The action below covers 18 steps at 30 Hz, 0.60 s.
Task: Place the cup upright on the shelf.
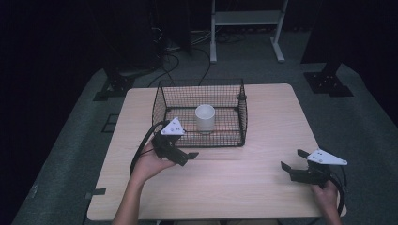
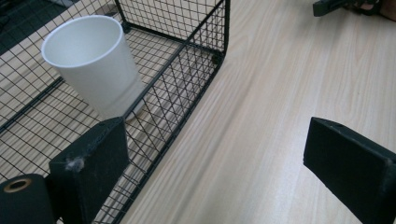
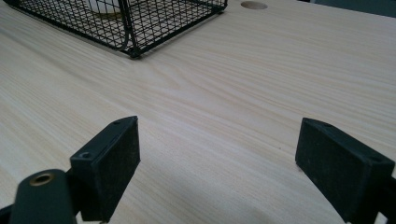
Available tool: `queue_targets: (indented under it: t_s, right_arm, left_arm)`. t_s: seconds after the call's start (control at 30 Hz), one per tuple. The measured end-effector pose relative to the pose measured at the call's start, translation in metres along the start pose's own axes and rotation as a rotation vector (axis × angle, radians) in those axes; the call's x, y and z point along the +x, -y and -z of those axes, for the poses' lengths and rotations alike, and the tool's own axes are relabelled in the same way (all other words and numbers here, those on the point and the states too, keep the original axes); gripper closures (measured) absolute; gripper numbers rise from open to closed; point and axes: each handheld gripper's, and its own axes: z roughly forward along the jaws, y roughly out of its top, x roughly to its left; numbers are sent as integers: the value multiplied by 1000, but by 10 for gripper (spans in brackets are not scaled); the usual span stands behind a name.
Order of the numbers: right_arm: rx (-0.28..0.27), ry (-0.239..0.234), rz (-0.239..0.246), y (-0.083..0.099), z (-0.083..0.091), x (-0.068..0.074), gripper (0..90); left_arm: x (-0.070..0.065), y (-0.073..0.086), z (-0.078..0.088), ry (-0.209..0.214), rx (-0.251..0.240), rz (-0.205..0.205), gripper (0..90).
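Standing upright inside the wire basket [image 1: 241, 123] just ahead of the left tool [image 1: 180, 154], the white cup [image 1: 205, 117] looks already placed, while both tools, the right tool [image 1: 294, 164] included, gape wide and empty over the desk [image 1: 234, 187].

Pale wooden table carrying one wire basket

The light wood-grain rectangular table [image 1: 263, 140] is standing on grey carpet, and a black wire-mesh square basket [image 1: 164, 101] is sitting directly on its far half, left of centre; a round hole [image 3: 254, 5] is showing in the tabletop.
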Motion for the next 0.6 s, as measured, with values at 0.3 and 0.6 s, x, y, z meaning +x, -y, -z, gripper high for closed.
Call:
queue_targets:
  t_s: [0.3, 0.6]
  right_arm:
    - [0, 1, -2, 0, 0, 0, 131]
    - [0, 3, -4, 0, 0, 0, 131]
  left_arm:
    - [-6, 12, 1, 4, -6, 13, 60]
    - [-11, 22, 5, -2, -4, 17, 60]
